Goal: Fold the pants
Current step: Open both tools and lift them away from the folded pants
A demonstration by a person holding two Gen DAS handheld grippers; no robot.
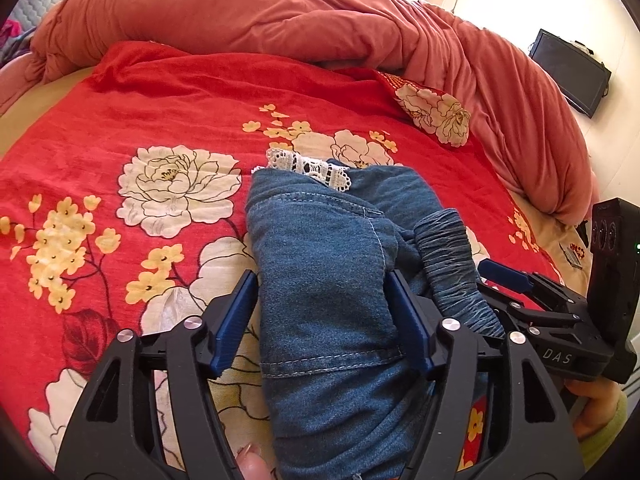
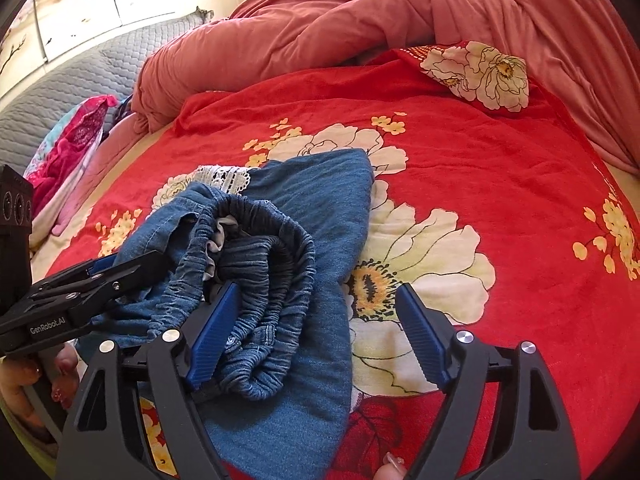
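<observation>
Blue denim pants (image 1: pixel 320 264) with white lace trim (image 1: pixel 308 168) lie bunched in a narrow folded pile on the red floral blanket (image 1: pixel 120 128). Their gathered elastic waistband (image 2: pixel 256 264) is curled on top at the near end. My left gripper (image 1: pixel 320 320) is open, its blue pads on either side of the denim pile. My right gripper (image 2: pixel 320 332) is open, its left pad against the waistband and its right pad over the blanket. Each gripper shows in the other's view: the right one in the left wrist view (image 1: pixel 516 292), the left one in the right wrist view (image 2: pixel 92 276).
A rumpled salmon duvet (image 1: pixel 280 12) is heaped along the far side of the bed. A folded-over blanket corner (image 2: pixel 480 72) lies at the far right. Pink clothes (image 2: pixel 76 140) and a grey quilted headboard (image 2: pixel 80 80) are at the left. A dark monitor (image 1: pixel 568 72) hangs on the wall.
</observation>
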